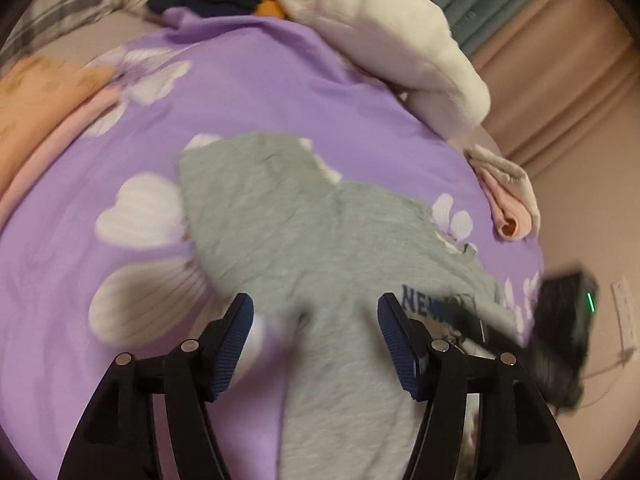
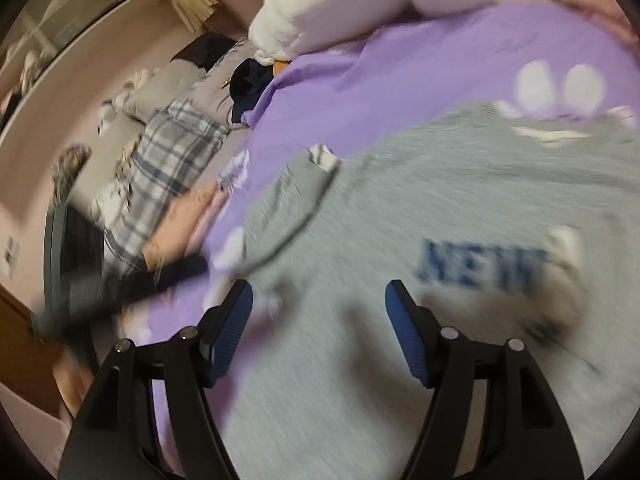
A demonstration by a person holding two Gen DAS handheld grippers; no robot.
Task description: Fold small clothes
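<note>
Jaws of both grippers spread above grey top [image 2: 400, 208] lettered "NEW" [image 2: 480, 264].

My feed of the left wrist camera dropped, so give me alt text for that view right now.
A grey top with blue lettering lies spread on a purple flowered sheet, and the left gripper hangs over it, open and empty. The right gripper shows blurred at the right edge. White bedding is piled at the back, with folded pink clothes to the right.
</note>
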